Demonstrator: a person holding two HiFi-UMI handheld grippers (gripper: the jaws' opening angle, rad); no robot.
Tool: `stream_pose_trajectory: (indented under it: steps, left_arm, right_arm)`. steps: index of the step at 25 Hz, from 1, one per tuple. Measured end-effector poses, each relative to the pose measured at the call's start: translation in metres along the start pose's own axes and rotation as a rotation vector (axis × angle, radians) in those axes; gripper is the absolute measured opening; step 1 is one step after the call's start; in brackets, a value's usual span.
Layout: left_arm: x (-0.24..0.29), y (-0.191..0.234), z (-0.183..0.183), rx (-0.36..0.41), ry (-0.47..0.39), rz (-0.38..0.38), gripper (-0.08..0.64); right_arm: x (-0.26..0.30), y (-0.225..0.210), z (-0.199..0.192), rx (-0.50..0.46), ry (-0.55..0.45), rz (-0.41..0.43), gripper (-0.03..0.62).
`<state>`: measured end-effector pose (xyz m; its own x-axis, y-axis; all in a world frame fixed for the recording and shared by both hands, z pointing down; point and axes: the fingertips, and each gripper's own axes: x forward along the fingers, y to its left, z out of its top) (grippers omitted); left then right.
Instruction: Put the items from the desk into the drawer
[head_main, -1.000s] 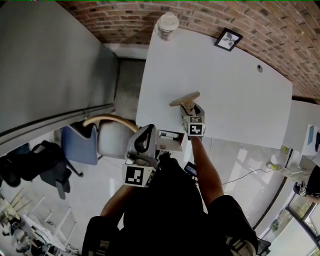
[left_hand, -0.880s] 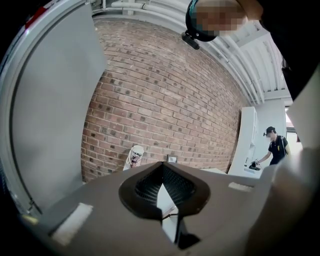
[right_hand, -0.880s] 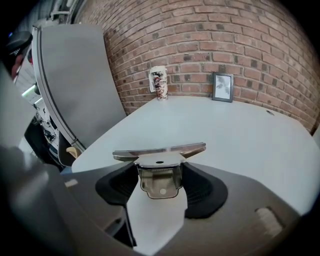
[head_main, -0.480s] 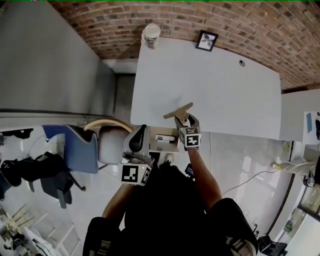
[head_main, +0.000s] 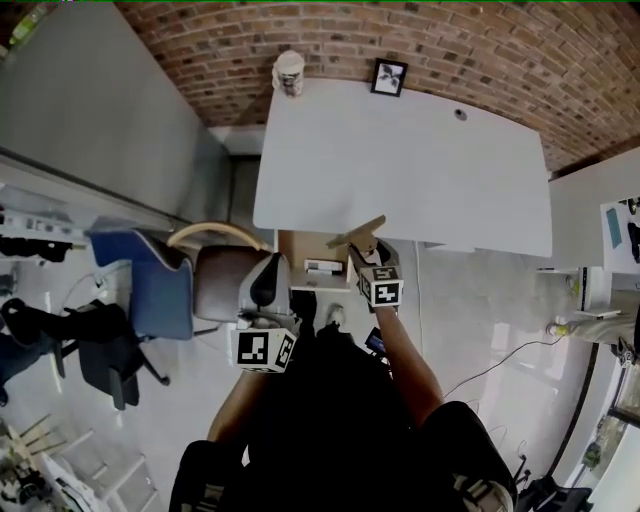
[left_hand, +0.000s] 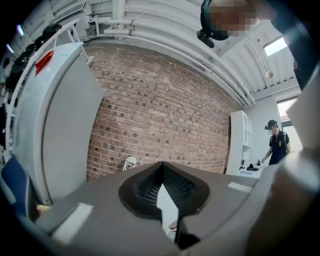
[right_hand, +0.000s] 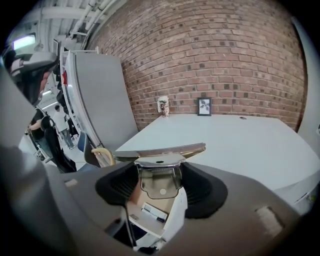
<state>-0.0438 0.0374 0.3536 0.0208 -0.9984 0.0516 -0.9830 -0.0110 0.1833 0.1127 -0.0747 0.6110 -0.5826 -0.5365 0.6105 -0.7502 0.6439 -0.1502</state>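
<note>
My right gripper (head_main: 364, 250) is shut on the metal clip (right_hand: 160, 176) of a thin wooden clipboard (head_main: 356, 230), held flat at the white desk's (head_main: 400, 160) front edge. Just below it an open wooden drawer (head_main: 296, 250) sticks out from under the desk. A white marker-like item (head_main: 322, 267) lies inside; the right gripper view shows this item (right_hand: 151, 212) under the jaws. My left gripper (head_main: 264, 288) hangs left of the drawer, over a chair, shut and empty. In its own view the left gripper (left_hand: 161, 169) points at the brick wall.
A paper cup (head_main: 289, 72) and a small picture frame (head_main: 388, 76) stand at the desk's far edge against the brick wall. A grey chair with a wooden back (head_main: 215, 275) and a blue chair (head_main: 140, 290) stand left of the drawer. A grey partition (head_main: 110, 110) runs along the left.
The right gripper has drawn the clipboard back from the desk top to its front edge, above the open drawer. The left gripper stayed beside the drawer.
</note>
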Motion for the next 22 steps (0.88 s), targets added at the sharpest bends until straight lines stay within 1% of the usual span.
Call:
stream_pose_trajectory:
  steps: [5,10,15,19,22]
  left_arm:
    - [-0.030,-0.010,-0.003,0.024,0.005,0.005,0.020]
    - [-0.043,-0.010,-0.006,0.038,0.010,-0.006,0.020]
    - [-0.038,0.002,-0.007,0.046,0.022,-0.017,0.020]
    - [-0.032,0.012,-0.013,0.038,0.040,-0.064,0.018]
    - [-0.030,0.022,-0.025,0.034,0.066,-0.096,0.020]
  right_arm:
    - [-0.027,0.010,-0.024,0.026,-0.002,0.005,0.275]
    - [-0.037,0.018,-0.045,0.055,0.026,-0.003,0.275]
    - [-0.028,0.030,-0.058,0.084,0.064,-0.009,0.275]
    - [-0.012,0.046,-0.065,0.096,0.094,-0.007,0.275]
    - [0.005,0.062,-0.079,0.107,0.131,-0.005,0.275]
